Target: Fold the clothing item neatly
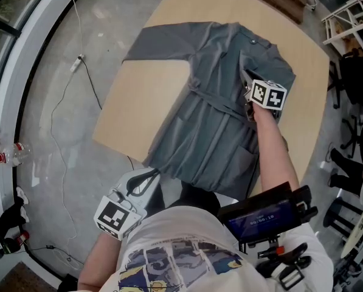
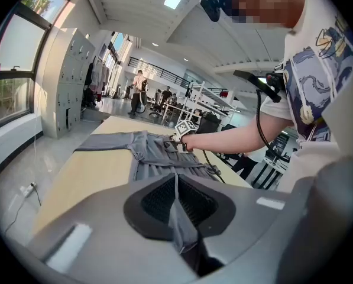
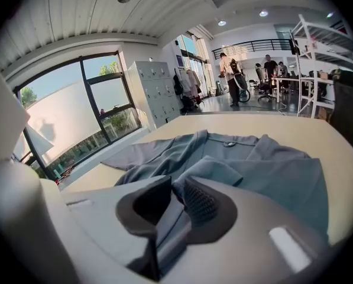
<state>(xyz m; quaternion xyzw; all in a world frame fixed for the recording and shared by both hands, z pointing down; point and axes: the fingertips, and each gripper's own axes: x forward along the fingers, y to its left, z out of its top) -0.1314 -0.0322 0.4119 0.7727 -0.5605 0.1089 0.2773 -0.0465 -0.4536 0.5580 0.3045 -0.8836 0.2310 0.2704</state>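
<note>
A grey long-sleeved garment [image 1: 211, 120] with a waist tie lies spread on the wooden table [image 1: 151, 96], collar away from me and one sleeve stretched to the far left. Its hem hangs over the near edge. My left gripper [image 1: 148, 178] sits off that edge at the hem's left corner, and in the left gripper view it [image 2: 176, 185] is shut on a strip of the grey fabric [image 2: 183, 223]. My right gripper [image 1: 249, 96] rests on the garment's right side near the waist. In the right gripper view its jaws [image 3: 173, 188] stand slightly apart, with a fold of cloth [image 3: 214, 170] between them.
A white cable [image 1: 65, 120] runs across the concrete floor left of the table. Shelving [image 1: 351, 17] and black chairs [image 1: 357, 78] stand at the right. Grey lockers [image 2: 70, 81] line the far left, and people [image 3: 232, 78] stand far beyond the table. A tablet [image 1: 260, 215] hangs at my chest.
</note>
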